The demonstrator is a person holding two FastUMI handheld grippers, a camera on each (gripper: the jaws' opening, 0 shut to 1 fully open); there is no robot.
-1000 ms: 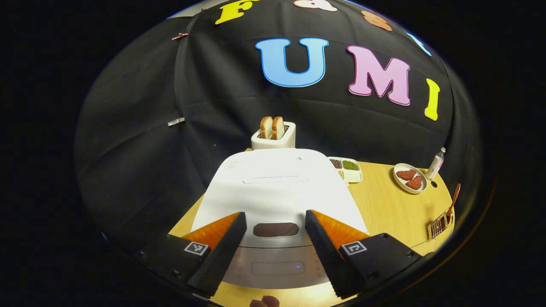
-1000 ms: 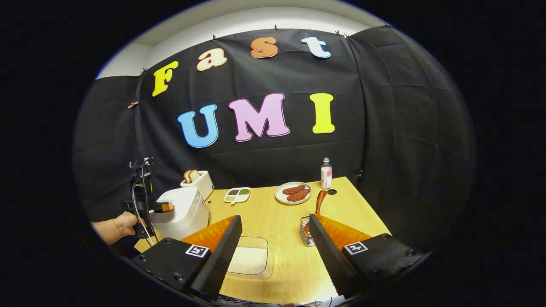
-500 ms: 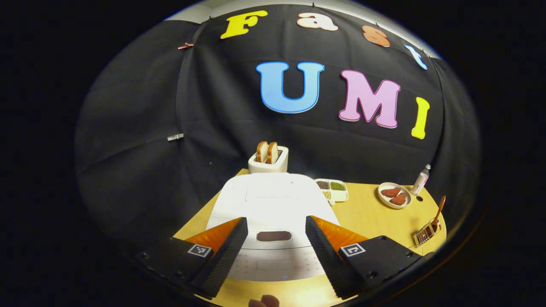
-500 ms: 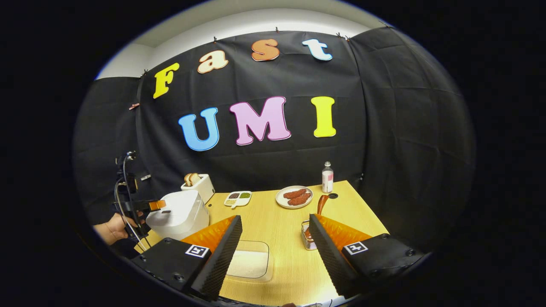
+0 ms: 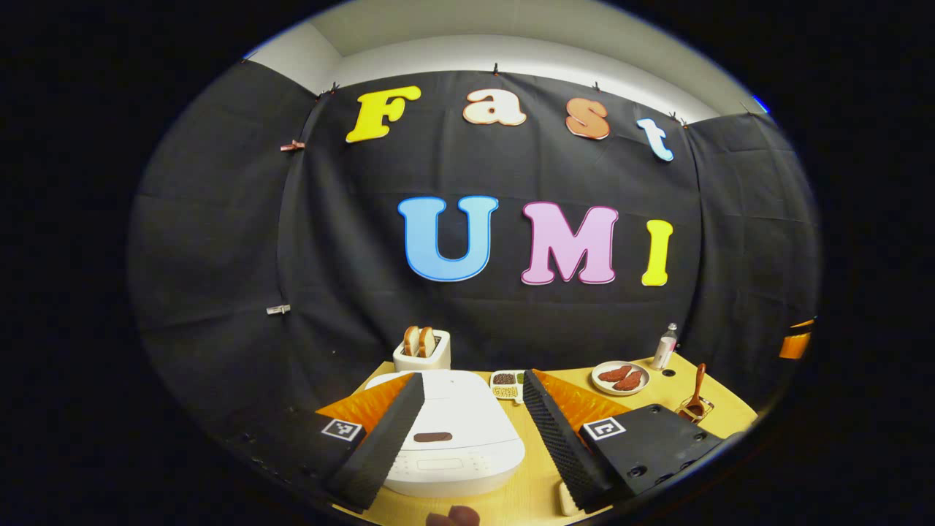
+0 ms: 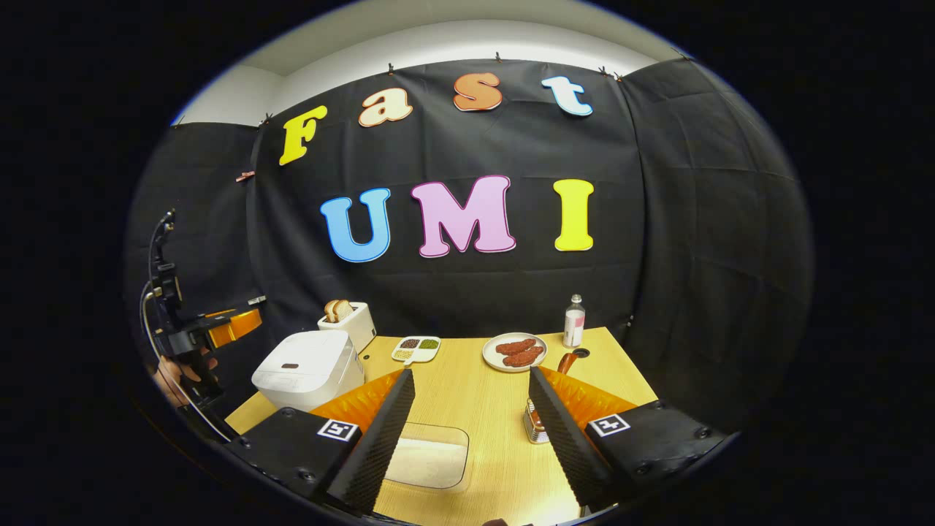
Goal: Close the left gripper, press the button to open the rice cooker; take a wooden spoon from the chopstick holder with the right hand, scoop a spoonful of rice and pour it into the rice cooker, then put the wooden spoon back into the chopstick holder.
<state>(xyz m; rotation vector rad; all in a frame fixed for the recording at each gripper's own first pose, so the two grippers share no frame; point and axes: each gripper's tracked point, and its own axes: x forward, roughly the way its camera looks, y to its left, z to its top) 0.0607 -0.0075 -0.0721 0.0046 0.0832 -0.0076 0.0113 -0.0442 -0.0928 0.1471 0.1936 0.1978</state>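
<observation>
Black cloth backs a pale wooden table that carries several containers. At about nine o'clock on the table in the right gripper view sits the white rice cooker, its lid down; in the left gripper view it lies straight ahead at six o'clock, between that gripper's fingers, and its dark button shows on the front of the lid. Behind the cooker a white toaster holds two slices of bread. A divided dish at eleven o'clock holds dark, green and pale grains in separate compartments. A round plate at twelve o'clock carries two reddish-brown pieces, and a small bottle stands upright just beside it at one o'clock. A clear shallow tray filled with white rice lies at six o'clock. The wire chopstick holder stands at four o'clock with the wooden spoon leaning out of it.

The left gripper hangs above the table's near edge, jaws spread wide and empty. The right gripper also has its jaws spread apart, gripping nothing.
</observation>
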